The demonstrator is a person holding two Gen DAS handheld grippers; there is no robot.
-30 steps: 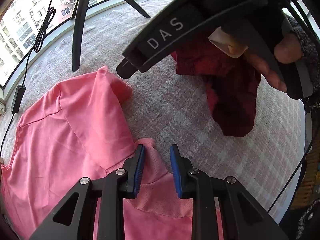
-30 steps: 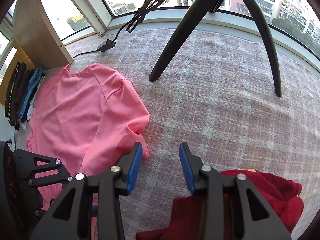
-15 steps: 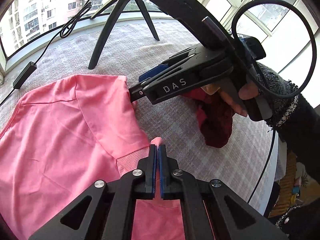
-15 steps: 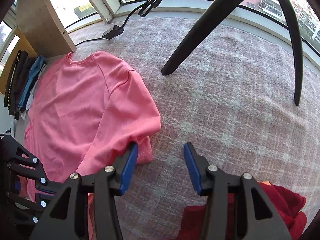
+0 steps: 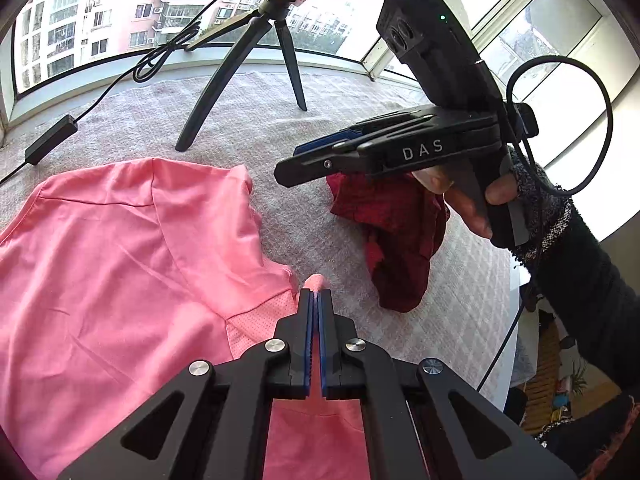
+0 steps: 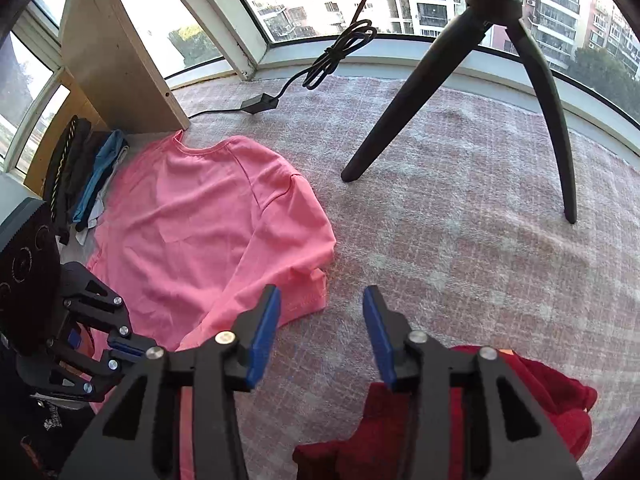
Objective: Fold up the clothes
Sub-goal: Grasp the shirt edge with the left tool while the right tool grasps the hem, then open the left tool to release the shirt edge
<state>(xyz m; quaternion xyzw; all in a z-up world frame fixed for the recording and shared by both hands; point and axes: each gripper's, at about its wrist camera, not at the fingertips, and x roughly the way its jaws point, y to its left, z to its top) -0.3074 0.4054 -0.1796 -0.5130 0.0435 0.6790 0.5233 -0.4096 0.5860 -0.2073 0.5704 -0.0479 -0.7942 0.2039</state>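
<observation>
A pink T-shirt (image 5: 120, 264) (image 6: 208, 224) lies spread on the grey blanket, one sleeve folded over its body. My left gripper (image 5: 315, 294) is shut on the shirt's hem edge, a bit of pink cloth poking out past the blue pads. My right gripper (image 6: 322, 300) is open and holds nothing, hovering just right of the folded sleeve's cuff (image 6: 310, 292). In the left wrist view the right gripper (image 5: 288, 170) hangs above the blanket, held by a hand in a dark sleeve.
A crumpled dark red garment (image 5: 396, 232) (image 6: 560, 404) lies right of the shirt. A black tripod (image 6: 460, 92) stands at the back by the window, with a cable and adapter (image 6: 260, 104). A wooden shelf with folded clothes (image 6: 88, 168) is at the left.
My left gripper closed on the pink shirt's hem and lifted a little. My right gripper rose and drew back from the sleeve, staying open.
</observation>
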